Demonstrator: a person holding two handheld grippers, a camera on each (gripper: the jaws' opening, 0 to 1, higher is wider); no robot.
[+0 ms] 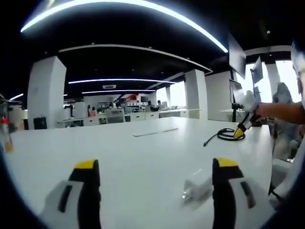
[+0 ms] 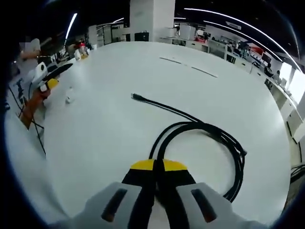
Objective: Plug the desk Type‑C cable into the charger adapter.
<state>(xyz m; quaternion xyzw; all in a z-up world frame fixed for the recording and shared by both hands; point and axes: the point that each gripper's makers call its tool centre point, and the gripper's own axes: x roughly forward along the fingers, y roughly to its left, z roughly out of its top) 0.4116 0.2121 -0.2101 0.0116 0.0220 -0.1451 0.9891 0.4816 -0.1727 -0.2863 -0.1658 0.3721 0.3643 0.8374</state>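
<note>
1. The left gripper [image 1: 157, 179] hangs low over the wide white bench [image 1: 143, 152] with its 2 yellow-tipped jaws set well apart and nothing between them. That spread looks like readiness for a pick.
2. The small white charger adapter [image 1: 194, 189] lies on the bench just beside the inner face of the left gripper's right-hand jaw. It is not yet between the jaws, so I judge the gripper must shift sideways before it closes.
3. The right gripper [image 2: 158, 165] has its 2 jaws together, clamped on the coiled black Type-C cable [image 2: 209, 138] where 2 strands of the loop run side by side. Holding the loop probably serves to lift or drag the coil, not to aim the plug.
4. The cable's free plug end [image 2: 135, 97] lies flat on the bench, well apart from the right gripper and pointing roughly towards the adapter [image 2: 68, 99].
5. In the right gripper view, the left gripper [image 2: 47, 82] sits near the bench edge beside the adapter, well apart from the coil.
6. In the left gripper view, the right gripper [image 1: 240, 130] touches the coil far across the bench.
7. My reading: the task is at an early stage, with both parts still separate.
</note>
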